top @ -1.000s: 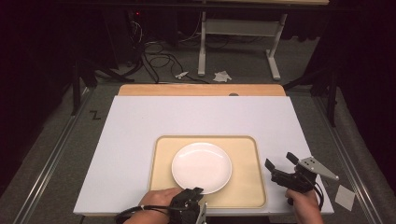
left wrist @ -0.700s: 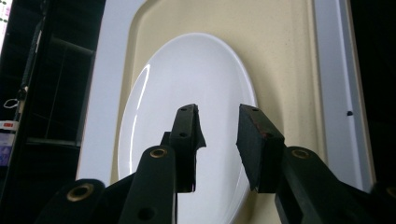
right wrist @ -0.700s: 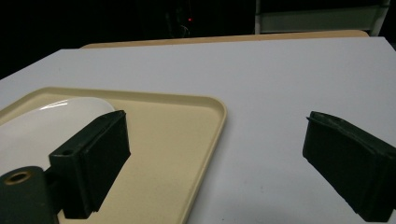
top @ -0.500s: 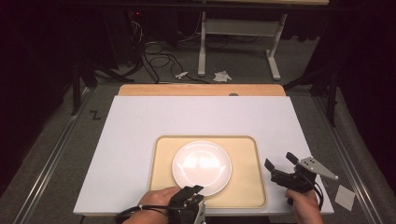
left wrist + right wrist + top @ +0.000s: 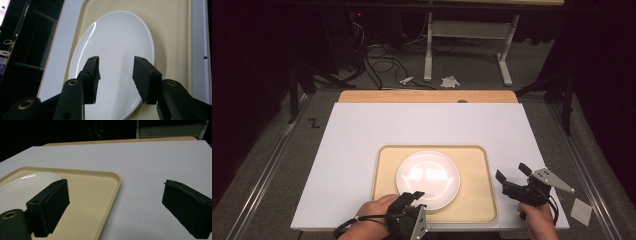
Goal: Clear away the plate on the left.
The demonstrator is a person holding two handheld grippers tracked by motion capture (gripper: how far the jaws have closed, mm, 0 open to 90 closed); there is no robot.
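A white plate [image 5: 428, 179] lies in the middle of a beige tray [image 5: 474, 165] near the front of the white table [image 5: 362, 130]. The left gripper [image 5: 416, 196] hovers over the plate's near rim, its jaws just opening, partly apart and holding nothing. The right gripper [image 5: 512, 174] waits wide open and empty, just right of the tray.

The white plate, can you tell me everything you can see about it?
The white plate is round, smooth and glossy, like glazed ceramic, with light glinting on it. It is empty and lies flat in the beige tray, nearer the tray's left side. The left gripper hangs over its near rim, jaws apart and just opening, pads not pressing on it.
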